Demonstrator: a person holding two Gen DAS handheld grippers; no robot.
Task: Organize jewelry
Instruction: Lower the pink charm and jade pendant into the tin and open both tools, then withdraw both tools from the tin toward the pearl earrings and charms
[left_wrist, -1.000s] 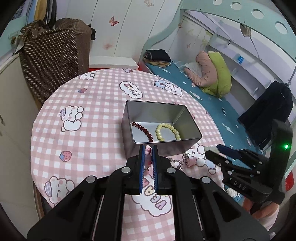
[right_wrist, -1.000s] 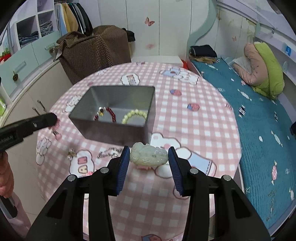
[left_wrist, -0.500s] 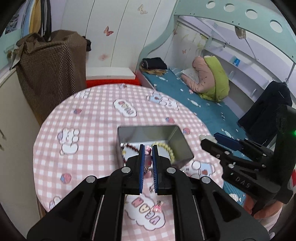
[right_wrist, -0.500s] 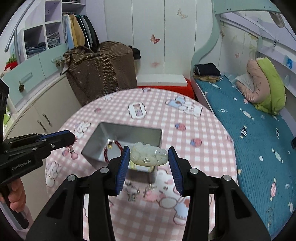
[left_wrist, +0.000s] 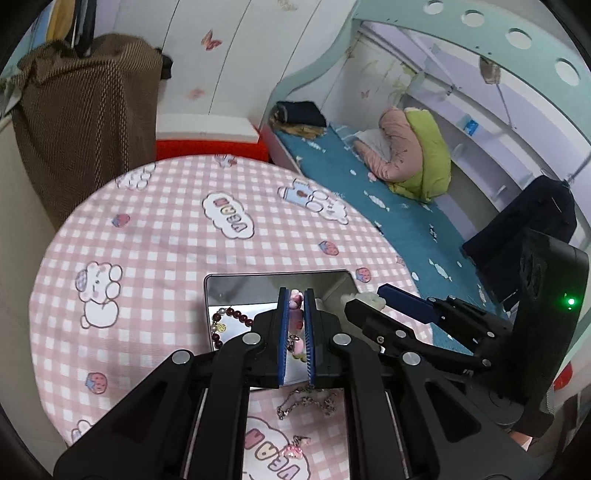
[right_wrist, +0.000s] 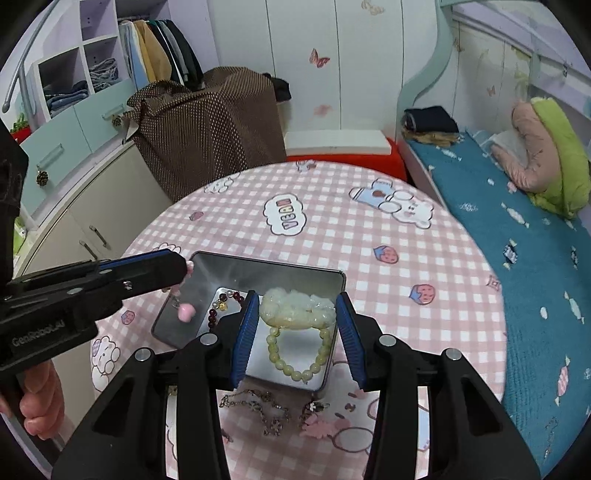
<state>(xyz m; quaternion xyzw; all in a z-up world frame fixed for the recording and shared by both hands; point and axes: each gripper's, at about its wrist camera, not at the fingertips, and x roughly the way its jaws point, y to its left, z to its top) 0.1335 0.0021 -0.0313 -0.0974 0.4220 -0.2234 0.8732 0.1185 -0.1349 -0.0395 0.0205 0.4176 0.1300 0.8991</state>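
A silver metal tin (right_wrist: 273, 273) (left_wrist: 243, 284) stands on the pink checked table. It holds a dark red bead bracelet (right_wrist: 214, 317) (left_wrist: 236, 317) and a pale yellow bead bracelet (right_wrist: 299, 354). My left gripper (left_wrist: 295, 328) is shut on a small pink charm piece (left_wrist: 295, 299) above the tin; a pink heart (right_wrist: 185, 312) dangles from it in the right wrist view. My right gripper (right_wrist: 297, 325) is shut on a pale jade carving (right_wrist: 297, 308) held over the tin.
A silver chain (right_wrist: 258, 404) (left_wrist: 306, 400) and a small pink earring (left_wrist: 293, 448) lie on the table (right_wrist: 369, 229) in front of the tin. A bed is to the right, a brown covered box and cabinets at the back left.
Both grippers have risen and moved forward over the tin with their pieces still held. The tin now sits directly below both sets of fingers.
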